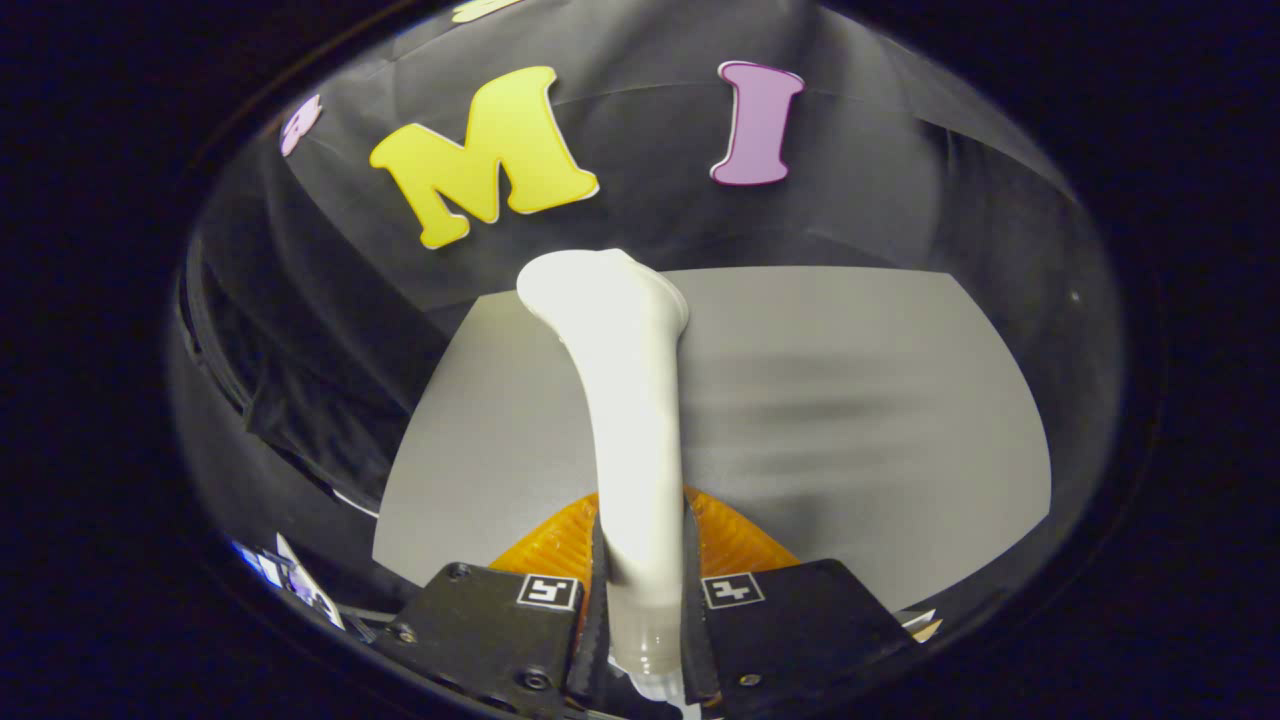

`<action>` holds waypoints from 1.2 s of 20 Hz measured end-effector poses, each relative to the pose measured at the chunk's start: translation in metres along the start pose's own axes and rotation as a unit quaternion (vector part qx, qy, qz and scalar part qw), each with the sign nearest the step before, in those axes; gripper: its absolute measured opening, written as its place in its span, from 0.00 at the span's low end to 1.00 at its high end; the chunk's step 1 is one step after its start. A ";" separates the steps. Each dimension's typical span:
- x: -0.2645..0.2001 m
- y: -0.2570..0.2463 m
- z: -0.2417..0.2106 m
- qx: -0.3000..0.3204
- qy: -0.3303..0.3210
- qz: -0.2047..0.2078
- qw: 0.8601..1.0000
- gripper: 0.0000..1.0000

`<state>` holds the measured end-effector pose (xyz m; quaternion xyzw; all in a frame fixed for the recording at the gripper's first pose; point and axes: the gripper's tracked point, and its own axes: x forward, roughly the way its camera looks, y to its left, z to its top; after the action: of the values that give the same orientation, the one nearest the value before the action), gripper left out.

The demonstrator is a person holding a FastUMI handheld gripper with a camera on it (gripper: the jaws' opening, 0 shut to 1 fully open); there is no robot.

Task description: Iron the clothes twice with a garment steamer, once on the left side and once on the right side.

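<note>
my gripper (pixel 645 590) was clamped tight on the white steamer (pixel 630 400), with plenty of bare grey table (pixel 850 420) past its head. the handle's bottom end was cut off, and motion blur smeared the tabletop.

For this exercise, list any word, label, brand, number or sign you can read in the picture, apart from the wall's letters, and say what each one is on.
None can be read.
The garment steamer, clamped between the fingers of the gripper, bears no writing that shows.
Each finger mount carries a small square marker, a block pattern, not text.
Printed scraps beside the grey table: too small and blurred to read.
</note>
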<state>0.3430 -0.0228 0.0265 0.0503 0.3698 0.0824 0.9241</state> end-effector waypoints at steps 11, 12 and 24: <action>-0.067 0.063 -0.037 -0.001 -0.051 0.001 0.999 0.30; -0.076 0.072 -0.037 -0.004 -0.057 0.002 0.998 0.30; -0.160 0.168 -0.049 -0.001 -0.150 -0.009 0.989 0.30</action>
<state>0.1761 0.1137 0.1249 0.0584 0.2270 0.0662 0.9699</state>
